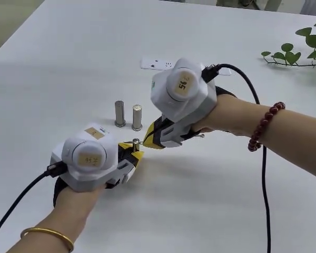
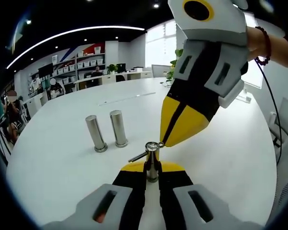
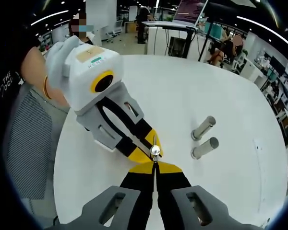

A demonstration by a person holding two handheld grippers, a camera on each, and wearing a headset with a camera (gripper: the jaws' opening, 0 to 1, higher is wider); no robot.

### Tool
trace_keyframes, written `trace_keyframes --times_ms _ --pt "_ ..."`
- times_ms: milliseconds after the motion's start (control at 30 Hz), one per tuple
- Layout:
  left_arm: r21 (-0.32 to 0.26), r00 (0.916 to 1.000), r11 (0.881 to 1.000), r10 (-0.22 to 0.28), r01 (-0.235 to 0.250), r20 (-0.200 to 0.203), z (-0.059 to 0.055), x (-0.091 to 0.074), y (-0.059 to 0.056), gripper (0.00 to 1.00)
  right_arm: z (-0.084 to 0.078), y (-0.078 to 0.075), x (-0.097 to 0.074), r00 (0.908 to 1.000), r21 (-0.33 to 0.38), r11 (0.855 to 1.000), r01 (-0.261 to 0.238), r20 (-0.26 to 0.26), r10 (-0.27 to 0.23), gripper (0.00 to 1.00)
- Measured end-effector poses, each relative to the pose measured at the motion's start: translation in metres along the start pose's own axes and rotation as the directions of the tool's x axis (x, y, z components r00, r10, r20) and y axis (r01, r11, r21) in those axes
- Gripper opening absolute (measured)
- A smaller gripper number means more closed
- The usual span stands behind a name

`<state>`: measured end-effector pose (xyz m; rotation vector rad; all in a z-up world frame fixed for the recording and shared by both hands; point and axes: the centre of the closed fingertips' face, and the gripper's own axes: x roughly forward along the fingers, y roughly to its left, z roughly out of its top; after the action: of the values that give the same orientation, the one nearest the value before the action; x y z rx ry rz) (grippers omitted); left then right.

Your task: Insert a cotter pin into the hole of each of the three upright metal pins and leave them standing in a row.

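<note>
While one pin [image 2: 152,160] is clamped, two pins [image 2: 118,127] stand.

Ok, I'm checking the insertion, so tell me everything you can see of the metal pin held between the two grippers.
The metal pin is a silvery cylinder, shiny like steel, standing upright. The left hand-held gripper clamps its lower part between yellow-tipped jaws. A thin cotter pin runs through its top, one end jutting sideways, and the right hand-held gripper, jaws shut, grips that cotter pin there.
</note>
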<state>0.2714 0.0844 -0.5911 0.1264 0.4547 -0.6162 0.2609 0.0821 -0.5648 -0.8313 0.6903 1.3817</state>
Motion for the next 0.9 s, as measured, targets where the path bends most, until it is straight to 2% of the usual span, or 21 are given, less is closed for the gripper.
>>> trace_keyframes --times_ms 133,300,400,533,733,900 --pt "0.003 1.0 1.0 0.004 -0.004 0.001 0.0 0.0 0.0 0.06 0.001 -0.002 -0.002 0.9999 0.035 0.999 0.001 0.014 -0.001 0.0" --pt "0.014 0.9999 1.0 0.012 -0.012 -0.001 0.0 -0.001 0.001 0.06 -0.006 -0.006 -0.007 0.9996 0.079 0.997 0.027 0.011 -0.028 0.08" --pt "-0.017 0.9999 1.0 0.008 -0.008 0.012 0.0 -0.001 0.003 0.05 -0.006 -0.007 -0.011 0.9988 0.12 0.992 0.036 0.029 -0.04 0.11" --pt "0.008 0.9999 1.0 0.011 -0.011 0.001 0.001 0.0 0.007 0.05 -0.008 -0.011 -0.016 0.9975 0.158 0.986 0.046 0.046 -0.054 0.13" --pt "0.017 0.9999 1.0 0.013 -0.013 -0.002 0.0 -0.002 0.014 0.05 -0.01 -0.022 -0.02 0.9904 0.215 0.972 0.09 0.083 -0.11 0.15" --pt "0.017 0.9998 1.0 0.019 -0.019 -0.003 0.0 -0.003 0.022 0.06 -0.01 -0.028 -0.023 0.9804 0.303 0.949 0.088 0.143 -0.136 0.17"
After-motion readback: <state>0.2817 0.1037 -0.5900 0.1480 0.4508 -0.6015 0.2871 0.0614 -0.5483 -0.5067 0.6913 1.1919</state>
